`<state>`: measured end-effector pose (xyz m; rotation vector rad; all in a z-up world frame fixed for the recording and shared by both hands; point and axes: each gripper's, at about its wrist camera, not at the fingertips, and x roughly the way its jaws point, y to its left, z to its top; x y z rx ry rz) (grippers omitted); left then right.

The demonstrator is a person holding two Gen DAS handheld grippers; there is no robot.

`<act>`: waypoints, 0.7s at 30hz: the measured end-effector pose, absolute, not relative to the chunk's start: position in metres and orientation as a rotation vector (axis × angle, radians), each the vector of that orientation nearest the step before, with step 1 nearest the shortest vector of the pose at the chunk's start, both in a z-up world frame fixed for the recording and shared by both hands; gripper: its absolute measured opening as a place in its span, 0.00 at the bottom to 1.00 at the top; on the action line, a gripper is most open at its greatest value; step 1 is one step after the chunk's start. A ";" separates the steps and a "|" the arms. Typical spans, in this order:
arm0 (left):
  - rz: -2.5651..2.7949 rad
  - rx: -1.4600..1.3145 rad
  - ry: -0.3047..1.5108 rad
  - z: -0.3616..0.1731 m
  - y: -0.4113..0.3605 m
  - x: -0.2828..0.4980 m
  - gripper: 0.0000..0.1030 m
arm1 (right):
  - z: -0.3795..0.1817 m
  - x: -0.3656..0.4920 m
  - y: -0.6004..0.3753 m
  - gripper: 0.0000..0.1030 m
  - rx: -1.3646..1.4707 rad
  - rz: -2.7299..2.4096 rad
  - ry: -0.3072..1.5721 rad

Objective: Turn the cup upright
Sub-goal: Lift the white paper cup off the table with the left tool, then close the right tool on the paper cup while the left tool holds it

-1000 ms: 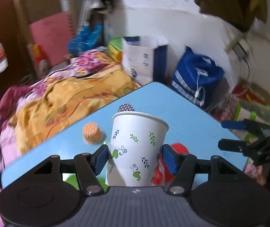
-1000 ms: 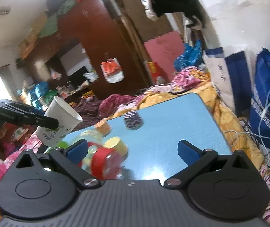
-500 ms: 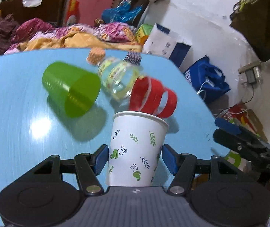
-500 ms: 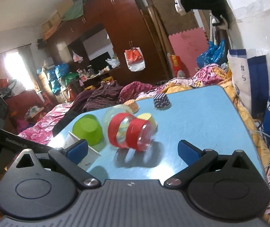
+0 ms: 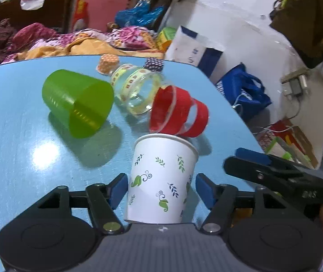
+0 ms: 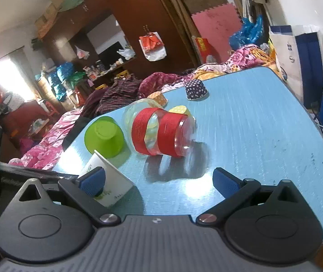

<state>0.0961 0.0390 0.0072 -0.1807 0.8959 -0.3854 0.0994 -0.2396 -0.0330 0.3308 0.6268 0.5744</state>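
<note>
A white paper cup with green leaf prints (image 5: pixel 161 176) stands mouth-up on the blue table (image 5: pixel 14 136), tilted a little. My left gripper (image 5: pixel 162 189) is around it, and its blue pads now stand slightly apart from the cup's sides. The cup also shows in the right wrist view (image 6: pixel 109 181), partly behind my right gripper's left finger. My right gripper (image 6: pixel 159 181) is wide open and empty, low over the table's near edge. It shows in the left wrist view (image 5: pixel 270 170) at the right.
A green plastic cup (image 5: pixel 77 104) lies on its side. Beside it lie a clear jar with ribbon (image 5: pixel 136 93) and a clear red-banded cup (image 5: pixel 179 113). Small orange (image 5: pixel 108 63), dark dotted (image 6: pixel 195 89) and yellow (image 6: pixel 179 111) cupcake liners sit farther back. Bedding and bags surround the table.
The left gripper brought the paper cup down from the air to the table. Its pads, tight on the cup before, have parted a little. The right gripper lowered toward the table.
</note>
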 end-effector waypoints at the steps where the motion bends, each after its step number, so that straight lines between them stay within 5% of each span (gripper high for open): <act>1: -0.397 -0.177 0.887 0.009 0.041 0.094 0.71 | -0.032 0.099 -0.238 0.99 0.334 0.571 0.634; 4: -0.427 -0.175 0.847 0.012 0.049 0.089 0.79 | -0.033 0.097 -0.233 0.99 0.363 0.575 0.662; 11: -0.506 -0.193 0.843 -0.005 0.066 0.079 0.79 | -0.035 0.094 -0.212 0.98 0.444 0.608 0.749; 21: -0.588 -0.143 0.795 -0.019 0.063 0.070 0.71 | -0.021 0.096 -0.176 0.80 0.359 0.571 0.821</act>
